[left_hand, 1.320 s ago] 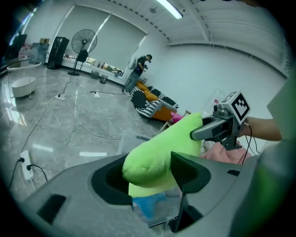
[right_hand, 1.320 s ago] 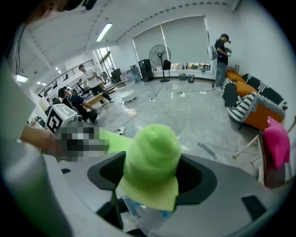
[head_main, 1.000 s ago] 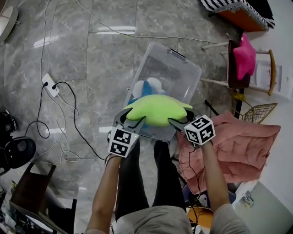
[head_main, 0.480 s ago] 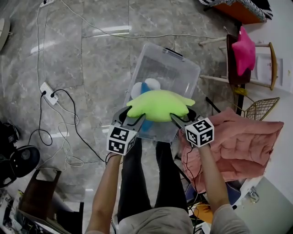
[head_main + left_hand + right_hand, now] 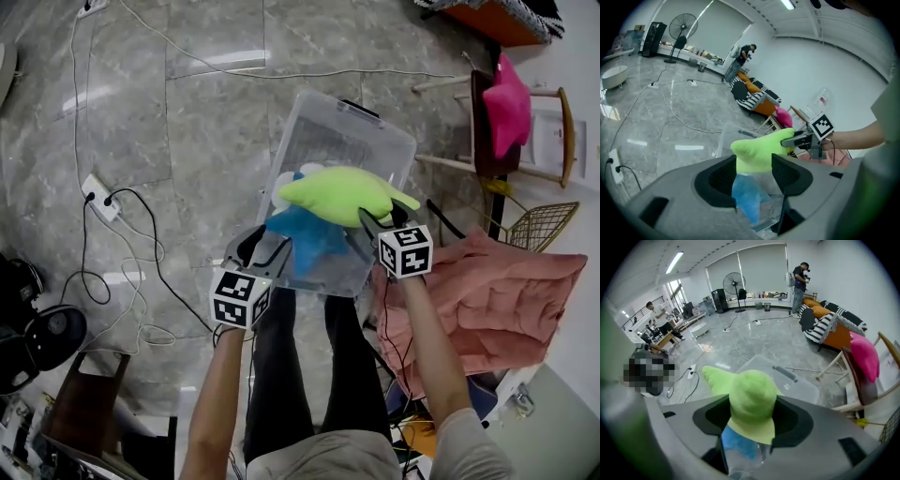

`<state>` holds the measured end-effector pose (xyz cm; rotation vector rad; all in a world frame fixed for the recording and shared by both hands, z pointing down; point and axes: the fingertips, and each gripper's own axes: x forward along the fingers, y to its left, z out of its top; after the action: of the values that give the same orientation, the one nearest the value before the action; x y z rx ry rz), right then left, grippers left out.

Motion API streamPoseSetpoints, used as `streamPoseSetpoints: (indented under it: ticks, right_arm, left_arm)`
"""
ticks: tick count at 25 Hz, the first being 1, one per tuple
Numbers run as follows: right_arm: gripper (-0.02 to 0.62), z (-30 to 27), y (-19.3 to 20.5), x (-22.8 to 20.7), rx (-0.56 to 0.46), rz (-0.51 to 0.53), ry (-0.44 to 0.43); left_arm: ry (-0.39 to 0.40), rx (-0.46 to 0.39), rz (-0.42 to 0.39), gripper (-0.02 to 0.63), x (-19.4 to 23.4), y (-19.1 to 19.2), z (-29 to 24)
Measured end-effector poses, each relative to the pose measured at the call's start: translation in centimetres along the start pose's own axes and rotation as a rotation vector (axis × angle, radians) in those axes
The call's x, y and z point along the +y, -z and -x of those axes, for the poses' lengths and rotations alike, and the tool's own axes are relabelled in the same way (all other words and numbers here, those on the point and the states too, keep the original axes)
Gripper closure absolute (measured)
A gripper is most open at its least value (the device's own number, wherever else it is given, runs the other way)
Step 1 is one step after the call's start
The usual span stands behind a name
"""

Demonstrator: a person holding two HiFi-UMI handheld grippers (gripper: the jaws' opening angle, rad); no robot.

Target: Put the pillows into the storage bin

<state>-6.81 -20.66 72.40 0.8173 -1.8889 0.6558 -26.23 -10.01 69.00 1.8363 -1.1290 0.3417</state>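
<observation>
Head view: right gripper (image 5: 375, 217) pinches the right end of the green pillow (image 5: 342, 192), which hangs over the clear bin (image 5: 309, 112). Blue pillow (image 5: 305, 239) lies in the bin under it. Left gripper (image 5: 265, 246) is at the bin's near edge, apart from the green pillow. Pink pillow (image 5: 511, 103) sits on a chair (image 5: 480, 141), well apart from the bin.

Left gripper view: jaws spread and closing, pads on nothing. Green pillow (image 5: 759, 150) is beyond them, blue pillow (image 5: 745, 194) below.

Right gripper view: jaws clamped on the green pillow (image 5: 750, 399), bin (image 5: 787, 380) behind.
</observation>
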Motion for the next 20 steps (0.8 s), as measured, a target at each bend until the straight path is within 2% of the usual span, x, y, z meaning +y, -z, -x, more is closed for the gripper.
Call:
streamPoseSetpoints:
  ticks: [5,11,13,16,17,19,20]
  right_arm:
    - [0.344,-4.5,-0.3,-2.4,-0.028,0.062,0.112]
    - [0.337,-10.6,0.1,-3.0,-0.053,0.184,0.172]
    - [0.318,-12.2,0.8,-2.6,-0.017,0.204,0.188]
    - [0.305,-13.4,4.0,-2.5,0.096,0.124,0.209]
    - [0.314,-13.3,5.2,-2.6,0.126,0.098,0.22]
    - [0.42,-12.5,7.0,-2.4,0.156,0.109,0.237]
    - [0.419,-12.0,7.7,-2.0,0.163,0.133,0.228]
  left_arm:
    - [0.009,0.018,-0.007,0.374,0.7,1.1,0.1]
    - [0.017,0.065,-0.024,0.376,1.1,3.4,1.3]
    - [0.011,0.073,-0.025,0.377,1.4,4.3,2.1]
    - [-0.012,0.077,0.006,0.377,2.2,5.8,3.0]
    - [-0.017,0.078,0.022,0.377,2.3,6.2,3.2]
    - [-0.019,0.077,0.046,0.377,2.0,6.9,3.4]
    - [-0.016,0.078,0.05,0.377,1.6,7.1,3.4]
